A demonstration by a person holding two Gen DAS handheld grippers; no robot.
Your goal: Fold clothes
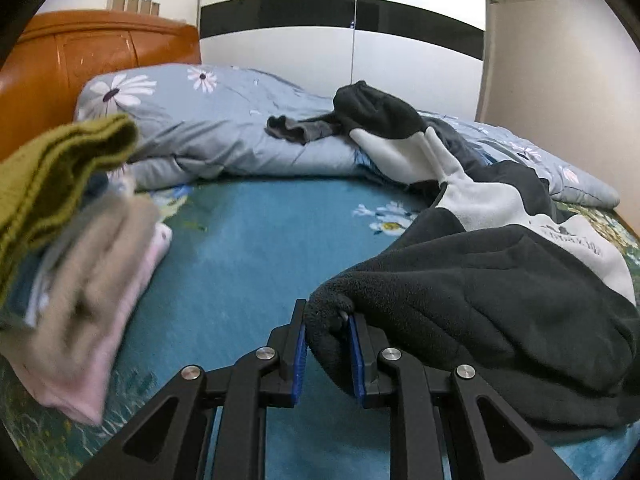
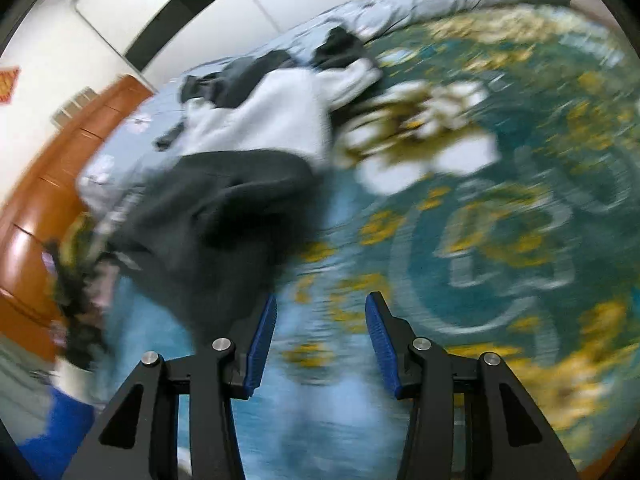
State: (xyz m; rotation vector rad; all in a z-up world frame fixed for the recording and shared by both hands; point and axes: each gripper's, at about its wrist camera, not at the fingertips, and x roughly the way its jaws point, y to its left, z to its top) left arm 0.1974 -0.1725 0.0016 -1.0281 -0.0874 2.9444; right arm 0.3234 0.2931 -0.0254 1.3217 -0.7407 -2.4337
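Note:
A black and white fleece jacket [image 1: 500,280] lies rumpled on the blue floral bed sheet [image 1: 248,248]. My left gripper [image 1: 327,320] is shut on a dark edge of the jacket, low over the sheet. In the right wrist view, which is blurred by motion, the same jacket [image 2: 224,184] lies ahead and to the left. My right gripper [image 2: 320,312] is open and empty above the sheet [image 2: 500,220], just right of the jacket's dark part.
A stack of folded clothes [image 1: 76,216], olive on top and pink at the bottom, sits at the left. A rolled grey floral duvet [image 1: 224,132] with a dark sock [image 1: 292,128] lies behind. An orange headboard [image 1: 92,64] and a white wardrobe [image 1: 340,40] stand beyond.

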